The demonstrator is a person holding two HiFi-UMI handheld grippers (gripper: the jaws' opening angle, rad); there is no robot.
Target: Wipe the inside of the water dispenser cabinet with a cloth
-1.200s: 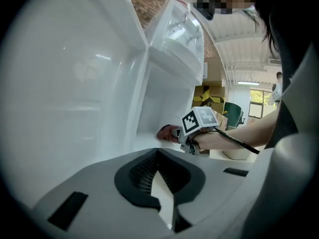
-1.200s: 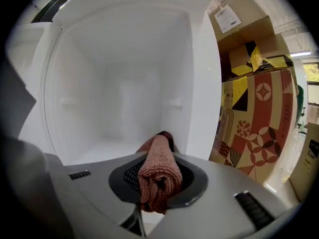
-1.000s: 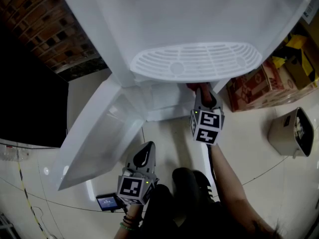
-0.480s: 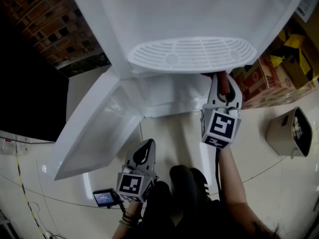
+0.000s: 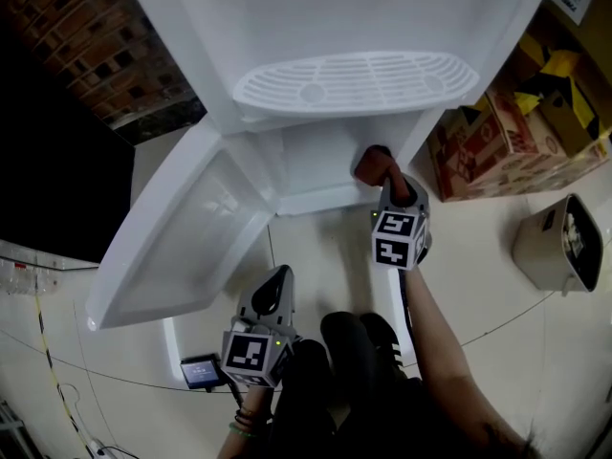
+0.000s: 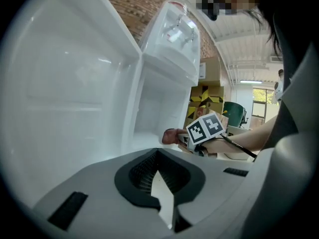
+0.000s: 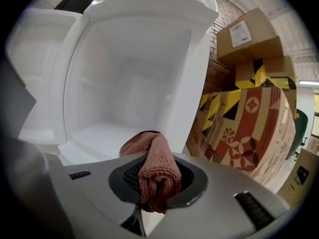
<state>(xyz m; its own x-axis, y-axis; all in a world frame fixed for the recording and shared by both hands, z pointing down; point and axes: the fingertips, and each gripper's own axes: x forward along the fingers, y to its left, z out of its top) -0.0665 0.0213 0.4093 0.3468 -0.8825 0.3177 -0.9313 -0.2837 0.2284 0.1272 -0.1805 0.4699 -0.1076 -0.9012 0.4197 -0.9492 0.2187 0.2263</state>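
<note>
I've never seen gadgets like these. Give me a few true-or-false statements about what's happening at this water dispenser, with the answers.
1. The right gripper has its jaws shut on a reddish-brown cloth. True.
2. The cabinet door is closed. False: it stands wide open, swung out to the person's left.
3. The left gripper holds a sponge. False: its jaws are together with nothing between them.
4. Cardboard boxes stand to the right of the water dispenser. True.

Nubby terry cloth [image 7: 157, 171]; cabinet [image 7: 124, 83] smooth, probably glossy plastic.
</note>
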